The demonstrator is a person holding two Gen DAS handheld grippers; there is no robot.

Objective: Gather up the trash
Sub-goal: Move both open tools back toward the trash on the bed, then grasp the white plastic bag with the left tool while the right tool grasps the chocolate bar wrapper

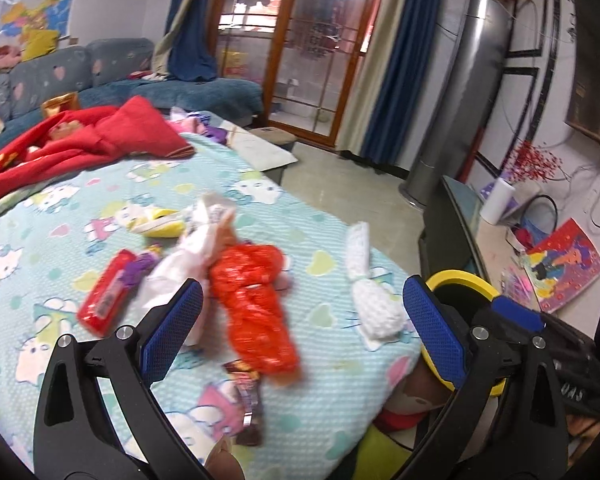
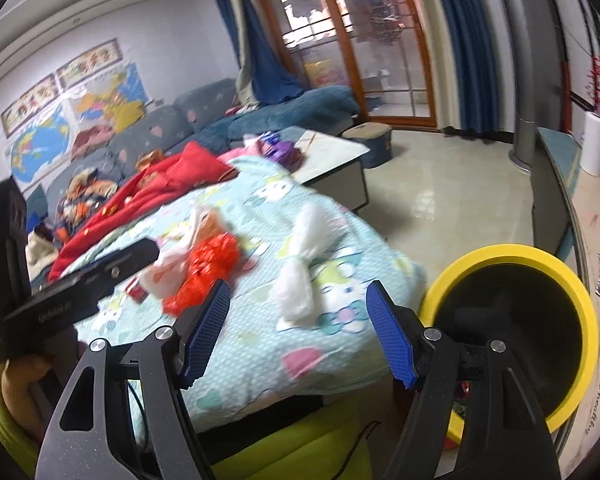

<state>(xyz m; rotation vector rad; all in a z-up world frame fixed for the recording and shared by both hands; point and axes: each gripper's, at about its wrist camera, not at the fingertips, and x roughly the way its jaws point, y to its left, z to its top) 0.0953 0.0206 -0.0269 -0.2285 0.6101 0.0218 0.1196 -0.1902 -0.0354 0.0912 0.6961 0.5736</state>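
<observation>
Trash lies on a light-blue cartoon-print cloth (image 1: 100,208): a crumpled orange-red plastic bag (image 1: 256,304), a white-pink plastic bag (image 1: 188,256), a red packet (image 1: 104,292), a yellow wrapper (image 1: 160,222), a dark snack wrapper (image 1: 246,400) and a white bag (image 1: 370,300). My left gripper (image 1: 300,328) is open and empty, just above the orange-red bag. My right gripper (image 2: 298,332) is open and empty, near the white bag (image 2: 300,276). A yellow-rimmed black bin (image 2: 512,332) stands at the right; it also shows in the left wrist view (image 1: 460,280).
A red blanket (image 1: 80,140) lies at the cloth's far left. A blue sofa (image 1: 100,76) stands behind. A low table (image 2: 332,160) and a stool (image 2: 372,140) stand on the tiled floor. A cabinet (image 2: 556,188) with clutter runs along the right wall.
</observation>
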